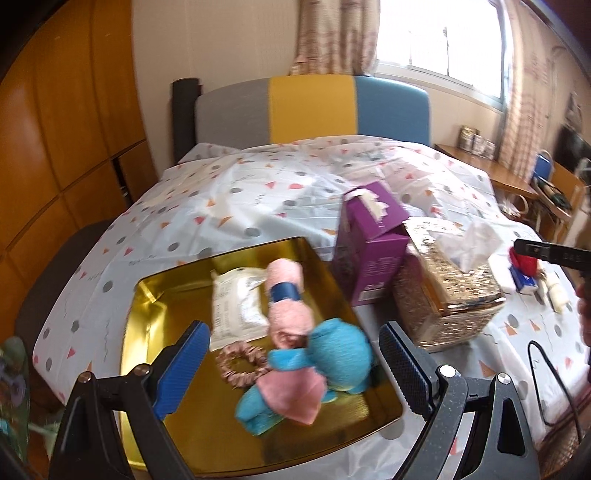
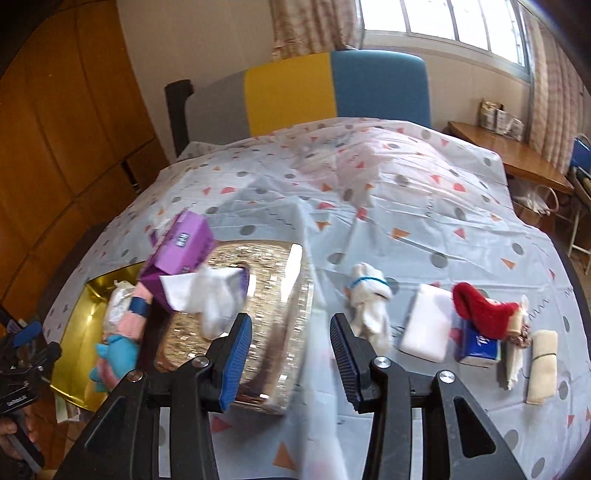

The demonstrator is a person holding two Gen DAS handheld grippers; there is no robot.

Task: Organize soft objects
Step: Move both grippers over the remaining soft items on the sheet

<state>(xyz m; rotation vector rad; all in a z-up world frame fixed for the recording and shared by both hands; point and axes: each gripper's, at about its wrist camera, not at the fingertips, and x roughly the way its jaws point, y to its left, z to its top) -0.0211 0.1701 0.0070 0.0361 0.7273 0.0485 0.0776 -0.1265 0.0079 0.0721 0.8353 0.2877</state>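
A: Left gripper: jaws wide apart, nothing between the ribbed blue pads. It hangs over the gold tray, a shiny square metal one.

B: Tray contents, nearest first?

A: Blue and pink soft toy, fuzzy and lumpy. Just left of it, a pink satin scrunchie. Behind them a rolled pink towel with a blue band, beside a white plastic packet.

B: Right gripper?

A: Jaws partly open, empty. It hovers above the patterned sheet, thin and creased, with dots and triangles.

B: Obstructions?

A: The glittery gold tissue box sits directly ahead of the left finger, a white tissue sticking out of it. A purple carton stands behind it, between it and the tray.

B: Loose soft items?

A: To the right on the sheet, in a row: white cloth bundle tied with a blue band, white foam-like block, blue tissue pack, red knitted sock lying over that pack, cream rolled cloth.

B: Farthest?

A: Headboard, grey, yellow and blue panels; window behind.
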